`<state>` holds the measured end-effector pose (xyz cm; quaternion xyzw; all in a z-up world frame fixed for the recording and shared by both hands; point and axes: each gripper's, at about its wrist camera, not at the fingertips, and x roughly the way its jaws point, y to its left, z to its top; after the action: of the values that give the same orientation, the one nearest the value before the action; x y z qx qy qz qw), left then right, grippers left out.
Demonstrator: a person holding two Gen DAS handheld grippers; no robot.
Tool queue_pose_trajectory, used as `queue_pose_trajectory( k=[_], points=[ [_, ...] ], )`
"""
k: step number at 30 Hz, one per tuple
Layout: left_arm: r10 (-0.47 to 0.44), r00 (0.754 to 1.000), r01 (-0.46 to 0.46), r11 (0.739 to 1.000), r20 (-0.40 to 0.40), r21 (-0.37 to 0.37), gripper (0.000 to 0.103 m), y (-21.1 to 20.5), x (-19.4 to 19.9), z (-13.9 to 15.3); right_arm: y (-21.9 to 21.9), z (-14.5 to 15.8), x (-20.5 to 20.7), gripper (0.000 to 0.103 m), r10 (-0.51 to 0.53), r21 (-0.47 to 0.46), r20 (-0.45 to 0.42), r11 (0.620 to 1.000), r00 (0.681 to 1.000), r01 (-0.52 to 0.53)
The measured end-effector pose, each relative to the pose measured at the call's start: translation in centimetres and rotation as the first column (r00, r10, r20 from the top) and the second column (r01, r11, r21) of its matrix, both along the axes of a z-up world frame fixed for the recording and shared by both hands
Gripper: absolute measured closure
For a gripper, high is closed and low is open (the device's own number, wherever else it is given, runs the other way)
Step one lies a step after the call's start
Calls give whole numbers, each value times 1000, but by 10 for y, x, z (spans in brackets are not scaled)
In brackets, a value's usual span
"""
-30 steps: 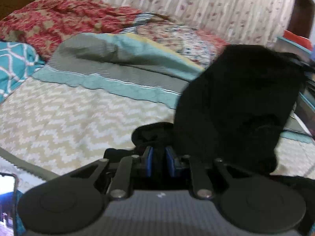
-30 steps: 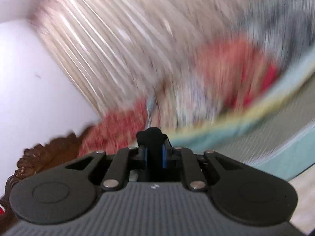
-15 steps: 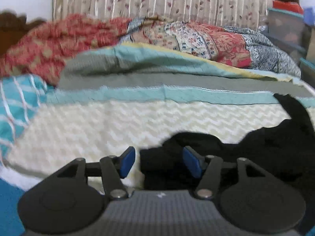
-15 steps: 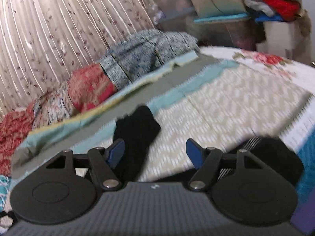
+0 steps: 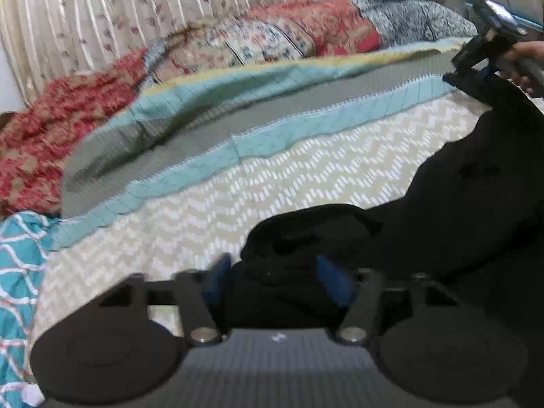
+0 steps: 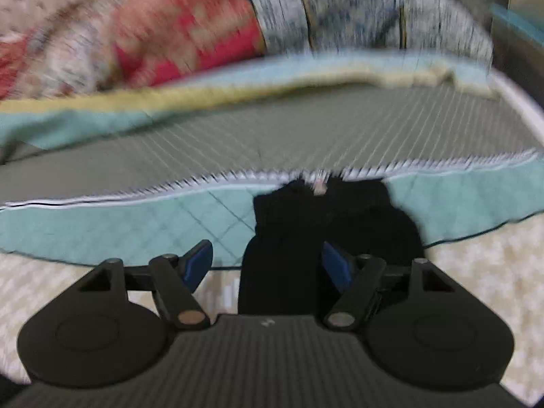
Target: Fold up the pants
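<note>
Pants lie as a dark, rumpled heap on the bed cover, and in the left wrist view they run from a bunched end right in front of the left gripper away toward the upper right, where the cloth narrows. So their long axis goes diagonally across the cover, near-left to far-right. The left gripper's blue fingers stand partly spread and are closing, with the bunched black cloth between them; I cannot tell whether the pads press it yet, since this part is blurred. At the far end of the cloth, top right, the right gripper shows with a hand on its handle, low over the narrow end. In the right wrist view, which is smeared by motion, a narrow strip of the pants runs straight away from the camera — from under the gripper body out onto the teal band of the cover, ending just at the white stitched edge. The right gripper has its fingers spread wide and easing inward, the strip lying between them nearer the right-hand finger, not pinched as far as I can judge. Each hand thus sits at its own end — the left at the bunched end, the right at the narrow one — so the coming move likely turns on both pinching and pulling the length straight.
</note>
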<state>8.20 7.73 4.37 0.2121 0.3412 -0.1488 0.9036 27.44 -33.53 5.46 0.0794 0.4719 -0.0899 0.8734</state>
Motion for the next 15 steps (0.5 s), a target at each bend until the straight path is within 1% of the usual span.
queue_pose_trajectory(
  k=[1, 2, 3, 4, 5, 6, 7, 8, 10, 11, 12, 13, 14, 15],
  points=[
    [-10, 1000, 11, 1000, -8, 10, 82, -1, 3, -2, -4, -5, -1, 57, -20, 4, 6, 1000, 1000, 20],
    [-18, 1000, 18, 999, -4, 30, 84, -3, 5, -3, -9, -2, -3, 76, -43, -8, 32, 999, 999, 43],
    [-23, 1000, 23, 999, 3, 45, 86, -3, 7, -2, -15, 5, -9, 94, -57, 3, 59, 998, 997, 57],
    [-21, 1000, 20, 999, 7, 42, 87, -2, 9, 0, -26, 16, -20, 95, -75, 44, 114, 996, 991, 71],
    [-11, 1000, 11, 1000, 10, 27, 88, 1, 11, 4, -41, 33, -36, 95, -105, 81, 183, 992, 977, 92],
    [0, 1000, 0, 1000, 12, 11, 88, 4, 13, 9, -58, 53, -57, 95, -139, 119, 254, 987, 957, 112],
    [15, 1000, -15, 1000, 17, -13, 88, 9, 15, 13, -74, 67, -76, 95, -171, 153, 301, 980, 938, 130],
    [26, 1000, -25, 999, 17, -37, 88, 14, 17, 18, -94, 82, -100, 95, -217, 184, 344, 970, 914, 160],
    [57, 998, -55, 994, 9, -91, 88, 23, 21, 24, -133, 103, -151, 95, -311, 223, 407, 945, 859, 237],
    [70, 998, -70, 992, 3, -109, 89, 27, 22, 25, -153, 109, -180, 95, -358, 231, 428, 931, 830, 283],
    [78, 997, -78, 990, -4, -119, 89, 29, 25, 25, -171, 113, -205, 95, -400, 228, 431, 916, 809, 331],
    [83, 996, -84, 989, -10, -123, 89, 29, 28, 26, -187, 112, -229, 91, -444, 220, 419, 896, 792, 385],
    [88, 996, -89, 989, -13, -119, 89, 28, 30, 25, -200, 109, -248, 90, -489, 206, 394, 872, 778, 443],
    [88, 996, -89, 990, -13, -110, 89, 25, 31, 24, -210, 104, -266, 75, -540, 176, 361, 840, 760, 514]
  ],
)
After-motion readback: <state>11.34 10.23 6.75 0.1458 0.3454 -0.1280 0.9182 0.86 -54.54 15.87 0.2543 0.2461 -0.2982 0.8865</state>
